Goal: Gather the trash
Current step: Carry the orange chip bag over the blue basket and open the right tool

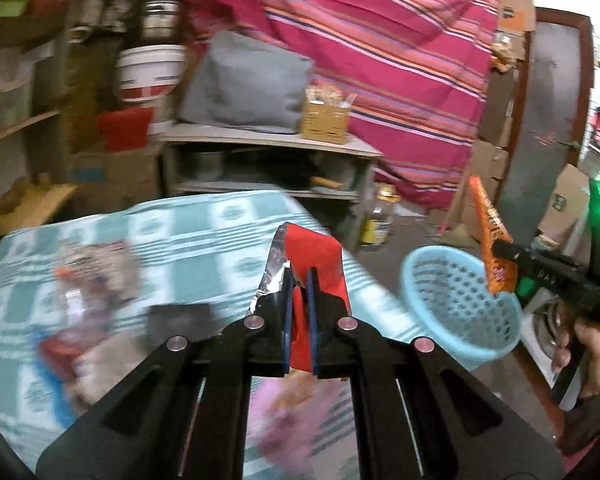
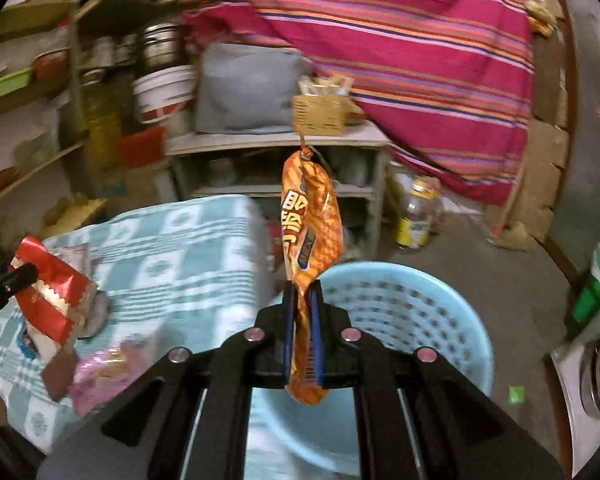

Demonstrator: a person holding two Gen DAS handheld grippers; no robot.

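My left gripper (image 1: 299, 280) is shut on a red foil wrapper (image 1: 316, 256) with a silver inside, held above the table's right part; it also shows in the right wrist view (image 2: 50, 288). My right gripper (image 2: 303, 292) is shut on an orange snack packet (image 2: 312, 224) that stands upright over the near rim of a light blue perforated basket (image 2: 400, 308). In the left wrist view the basket (image 1: 456, 304) sits on the floor right of the table, with the orange packet (image 1: 494, 236) above its right rim.
A table with a teal checked cloth (image 1: 188, 232) holds more wrappers: a pink one (image 2: 104, 372), a brown one (image 2: 60, 376) and a blurred pile (image 1: 88, 280). A grey shelf unit (image 2: 276, 160), a bottle (image 2: 416, 216) on the floor and a striped pink cloth (image 2: 400, 40) stand behind.
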